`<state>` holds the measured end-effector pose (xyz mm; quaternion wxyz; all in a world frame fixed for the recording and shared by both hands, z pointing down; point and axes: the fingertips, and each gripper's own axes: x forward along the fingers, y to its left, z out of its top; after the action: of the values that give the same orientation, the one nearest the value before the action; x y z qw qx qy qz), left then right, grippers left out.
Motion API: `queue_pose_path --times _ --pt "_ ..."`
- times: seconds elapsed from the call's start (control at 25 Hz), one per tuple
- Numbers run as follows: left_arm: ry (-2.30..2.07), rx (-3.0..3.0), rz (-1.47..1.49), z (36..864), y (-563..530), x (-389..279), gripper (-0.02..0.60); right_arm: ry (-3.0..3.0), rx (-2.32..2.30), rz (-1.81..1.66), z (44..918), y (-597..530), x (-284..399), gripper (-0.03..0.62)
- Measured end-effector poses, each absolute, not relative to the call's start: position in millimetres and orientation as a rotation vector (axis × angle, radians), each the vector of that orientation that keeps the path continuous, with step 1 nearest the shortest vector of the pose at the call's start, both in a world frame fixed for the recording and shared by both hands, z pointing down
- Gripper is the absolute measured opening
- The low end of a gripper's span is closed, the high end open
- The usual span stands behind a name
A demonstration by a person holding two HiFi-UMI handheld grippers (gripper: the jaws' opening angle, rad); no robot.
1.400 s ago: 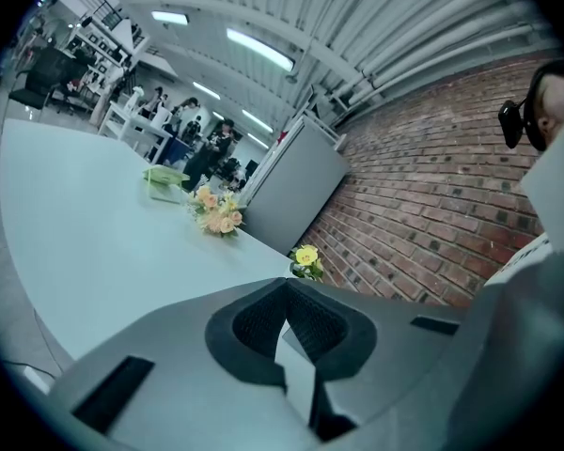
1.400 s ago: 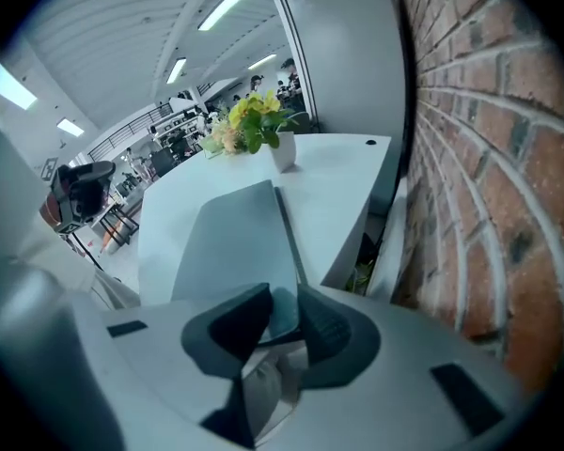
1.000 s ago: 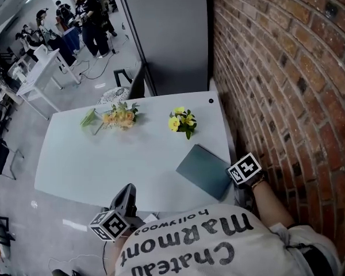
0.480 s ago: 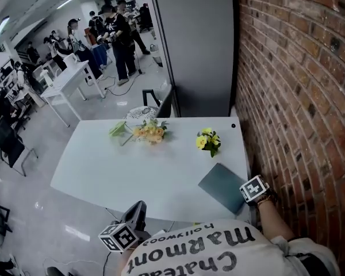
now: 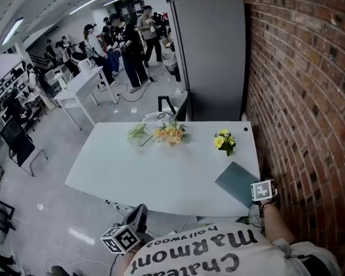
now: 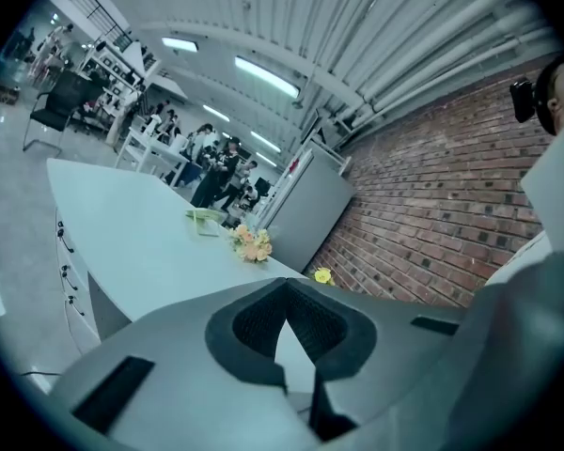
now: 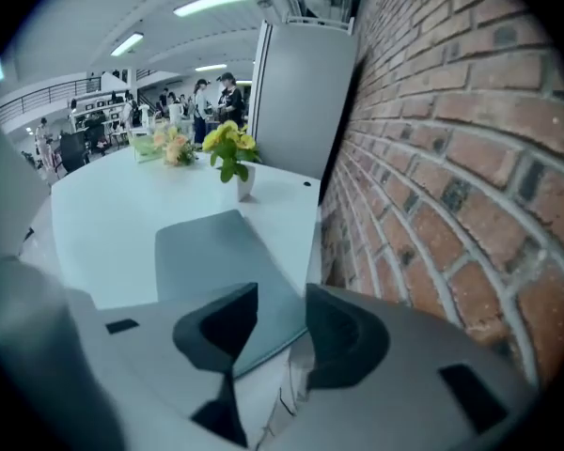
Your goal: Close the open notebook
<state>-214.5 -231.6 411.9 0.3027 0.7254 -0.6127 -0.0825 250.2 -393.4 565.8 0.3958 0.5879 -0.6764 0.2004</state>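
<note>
— Right claw (image 7: pixel 282 303), how does it stand?
— Its jaws are apart and have just been opening, with nothing pinched between them. The near corner of the notebook (image 7: pixel 221 252) shows through the gap, and the jaws do not touch it.
— And the notebook itself?
— It is closed, dark grey-green cover up. It lies flat on the white desk (image 5: pixel 132 171) at its right end, close to the brick wall (image 5: pixel 299 108). The claw hangs over its near corner.
— The left claw (image 6: pixel 285 287)?
— Its jaws are together and empty. It is held off the desk's near edge, well apart from the notebook.
— What else is on the desk?
— A small vase of yellow flowers (image 5: pixel 224 142) stands beyond the notebook. A peach bouquet (image 5: pixel 169 134) lies farther left, near the far edge.
</note>
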Motion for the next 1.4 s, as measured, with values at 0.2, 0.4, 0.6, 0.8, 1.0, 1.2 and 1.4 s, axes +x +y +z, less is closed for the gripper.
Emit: queue_pose_path --times 0.2,0.4,0.6,0.8,1.0,1.2,1.4 --pt "-1.619 1.920 -0.217 417 -206 -226 0.000 -1.826 1.529 0.454 523 -377 216 0.154" --pt "-1.591 1.911 -0.224 426 -179 -227 0.000 -1.963 1.517 0.380 479 -353 168 0.102" --pt "-1.570 1.906 -0.219 432 -152 -226 0.000 -2.068 1.460 0.338 461 -316 120 0.014" --pt "-1.559 1.928 -0.224 425 -134 -223 0.000 -2.167 1.364 0.427 466 -277 71 0.004" --pt "-1.583 1.935 -0.223 422 -110 -223 0.000 -2.296 1.258 0.509 460 -233 24 0.003" --pt "-1.640 1.913 -0.229 429 -90 -229 0.000 -2.486 1.172 0.702 442 -202 -15 0.003" --pt "-1.674 1.907 -0.238 432 -77 -226 0.000 -2.685 1.047 0.846 415 -177 -37 0.003"
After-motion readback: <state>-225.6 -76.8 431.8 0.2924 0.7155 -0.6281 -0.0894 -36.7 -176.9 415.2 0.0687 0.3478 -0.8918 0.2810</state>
